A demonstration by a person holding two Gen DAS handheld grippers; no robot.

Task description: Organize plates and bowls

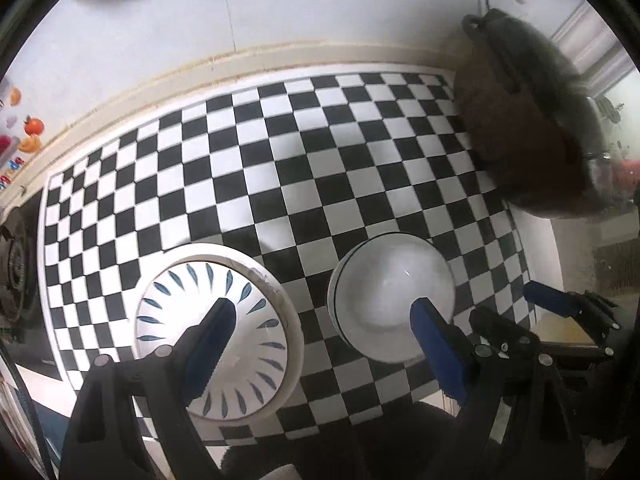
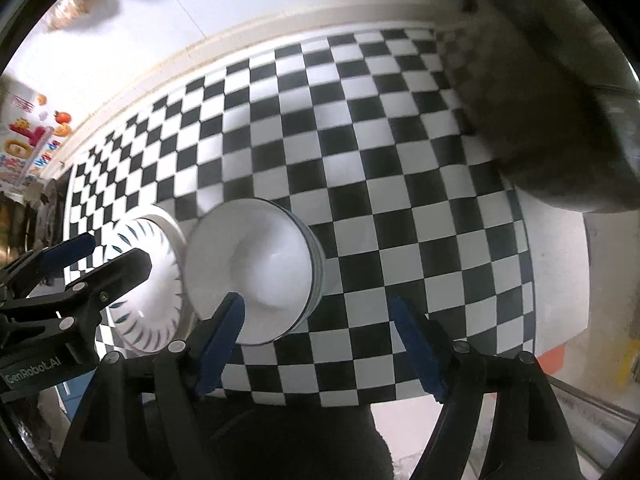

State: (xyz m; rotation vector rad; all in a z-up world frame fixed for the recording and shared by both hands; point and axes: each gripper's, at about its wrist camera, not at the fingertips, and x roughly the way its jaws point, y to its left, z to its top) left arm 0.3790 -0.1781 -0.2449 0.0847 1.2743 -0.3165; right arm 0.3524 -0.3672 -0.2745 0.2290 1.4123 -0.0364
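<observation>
A white bowl with blue leaf marks (image 1: 240,312) sits inside a larger white plate (image 1: 290,320) on the checkered mat (image 1: 320,160). A stack of plain white bowls (image 1: 384,292) stands just to its right. My left gripper (image 1: 324,312) is open, above the two, one finger over each. The right gripper (image 1: 532,316) shows at the right edge there. In the right wrist view my right gripper (image 2: 318,308) is open, its left finger (image 2: 224,328) over the plain bowls' (image 2: 260,264) near rim. The leaf bowl (image 2: 148,296) lies left, under the left gripper (image 2: 104,256).
A large dark wok (image 1: 532,120) rests at the mat's far right, and also in the right wrist view (image 2: 540,92). A gas hob (image 1: 16,272) lies at the left edge. A white wall with fruit stickers (image 1: 32,132) runs behind.
</observation>
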